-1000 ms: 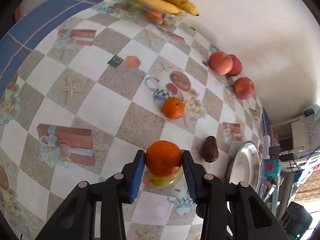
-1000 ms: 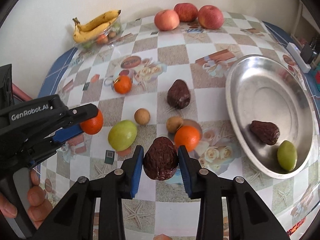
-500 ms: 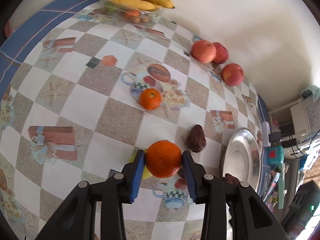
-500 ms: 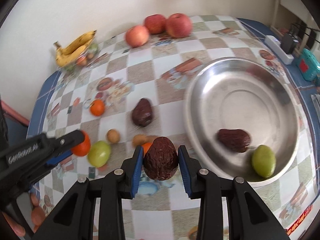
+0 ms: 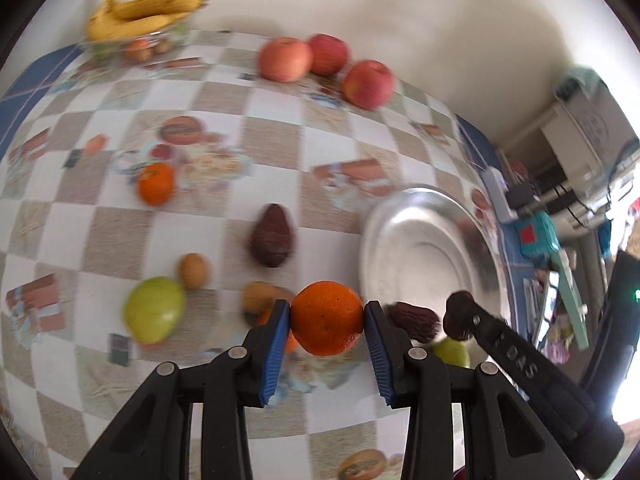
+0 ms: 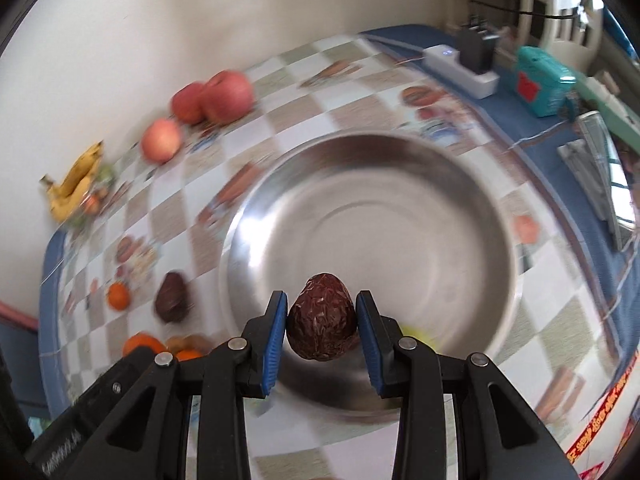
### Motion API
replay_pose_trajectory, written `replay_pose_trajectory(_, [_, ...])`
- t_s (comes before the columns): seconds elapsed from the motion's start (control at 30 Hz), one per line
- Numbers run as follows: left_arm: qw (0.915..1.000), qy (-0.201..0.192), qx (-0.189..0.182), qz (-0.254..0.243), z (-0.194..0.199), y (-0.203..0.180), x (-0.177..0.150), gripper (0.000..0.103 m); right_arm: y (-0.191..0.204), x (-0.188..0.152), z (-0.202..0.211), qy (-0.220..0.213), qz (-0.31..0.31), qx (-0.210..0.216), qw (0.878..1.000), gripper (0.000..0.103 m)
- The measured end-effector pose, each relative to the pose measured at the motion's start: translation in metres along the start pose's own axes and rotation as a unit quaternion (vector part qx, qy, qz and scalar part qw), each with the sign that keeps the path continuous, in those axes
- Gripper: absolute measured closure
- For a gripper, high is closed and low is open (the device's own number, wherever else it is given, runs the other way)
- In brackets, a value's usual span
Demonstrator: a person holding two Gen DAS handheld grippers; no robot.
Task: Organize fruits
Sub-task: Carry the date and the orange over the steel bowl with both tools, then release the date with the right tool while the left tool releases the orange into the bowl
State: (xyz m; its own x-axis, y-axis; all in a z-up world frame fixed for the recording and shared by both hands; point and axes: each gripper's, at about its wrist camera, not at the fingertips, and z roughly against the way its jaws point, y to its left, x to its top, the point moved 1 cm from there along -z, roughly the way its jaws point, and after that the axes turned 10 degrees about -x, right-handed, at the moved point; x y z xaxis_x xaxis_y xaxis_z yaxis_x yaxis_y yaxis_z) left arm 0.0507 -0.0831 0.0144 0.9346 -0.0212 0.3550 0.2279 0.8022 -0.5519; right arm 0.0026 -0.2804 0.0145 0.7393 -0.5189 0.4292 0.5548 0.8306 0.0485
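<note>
My left gripper (image 5: 326,320) is shut on an orange (image 5: 326,323), held above the checked tablecloth just left of the steel bowl (image 5: 420,240). My right gripper (image 6: 322,322) is shut on a dark wrinkled avocado (image 6: 322,326) over the near part of the bowl (image 6: 380,220). In the left wrist view that gripper comes in from the right with the dark avocado (image 5: 459,316) at its tip. A dark fruit (image 5: 414,318) and a green fruit (image 5: 452,352) lie in the bowl, partly hidden.
On the cloth lie another dark avocado (image 5: 272,236), a green fruit (image 5: 154,310), two small brown fruits (image 5: 193,271), an orange (image 5: 156,184), three apples (image 5: 284,60) and bananas (image 5: 144,14) by the wall. A power strip (image 6: 460,66) sits beyond the bowl.
Both grippers have swung right toward the bowl, each still holding its fruit. The right one now hangs over the bowl; the left one has come close beside it.
</note>
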Motion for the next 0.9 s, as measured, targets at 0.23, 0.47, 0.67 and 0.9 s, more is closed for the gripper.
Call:
replay_pose_trajectory(0.23, [0.9993, -0.006, -0.017, -0.033, -0.028, -0.029, 0.007, 0.063, -0.020, 0.016, -0.009, -0.022, -0.017, -0.023, 0.999, 0.066])
replay_pose_trajectory(0.47, [0.9989, -0.005, -0.016, -0.044, -0.052, -0.037, 0.021, 0.062, -0.018, 0.029, -0.011, -0.054, -0.003, -0.044, 0.998, 0.066])
replay_pose_trajectory(0.67, [0.9991, 0.006, -0.025, -0.035, -0.065, -0.034, 0.027, 0.058, -0.017, 0.037, -0.016, -0.061, -0.003, -0.055, 0.997, 0.063])
replay_pose_trajectory(0.9, [0.9991, 0.005, -0.025, -0.034, -0.064, -0.035, 0.028, 0.057, -0.020, 0.039, -0.018, -0.061, -0.012, -0.062, 0.996, 0.062])
